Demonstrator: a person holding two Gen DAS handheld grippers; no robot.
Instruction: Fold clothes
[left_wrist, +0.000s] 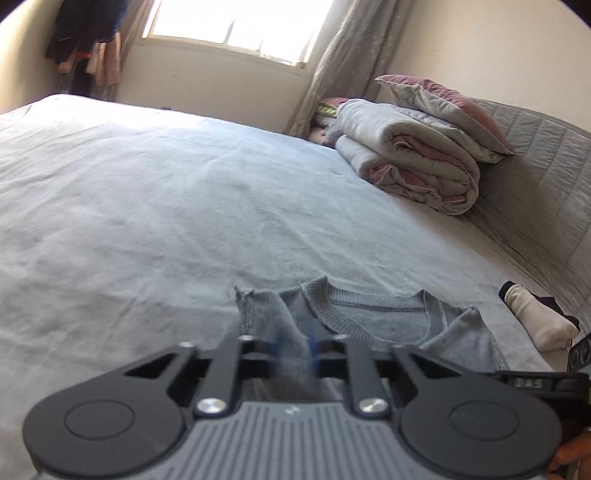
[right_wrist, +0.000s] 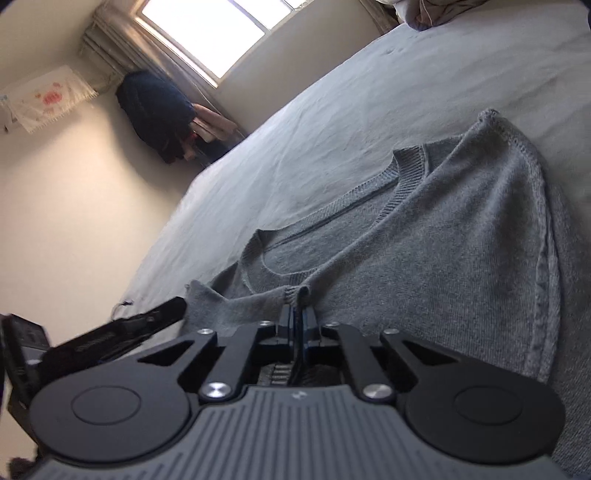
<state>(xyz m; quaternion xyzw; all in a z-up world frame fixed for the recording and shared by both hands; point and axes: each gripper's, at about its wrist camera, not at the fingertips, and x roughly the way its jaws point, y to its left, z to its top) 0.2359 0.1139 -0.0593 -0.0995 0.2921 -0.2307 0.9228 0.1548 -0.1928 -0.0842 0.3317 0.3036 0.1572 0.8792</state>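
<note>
Both grippers pinching the grey sweater, collar end away from them

Left gripper (left_wrist: 293, 349) clenched on a fabric fold; right gripper (right_wrist: 297, 319) clenched on a knit edge just below the neckline. Sweater (right_wrist: 424, 251) lies on the bed sheet (left_wrist: 147, 206), long axis running away toward the collar (left_wrist: 373, 314). Neither arm nearer. Only writing: partial "OAS" on the right gripper's body, reading unsure.
</note>
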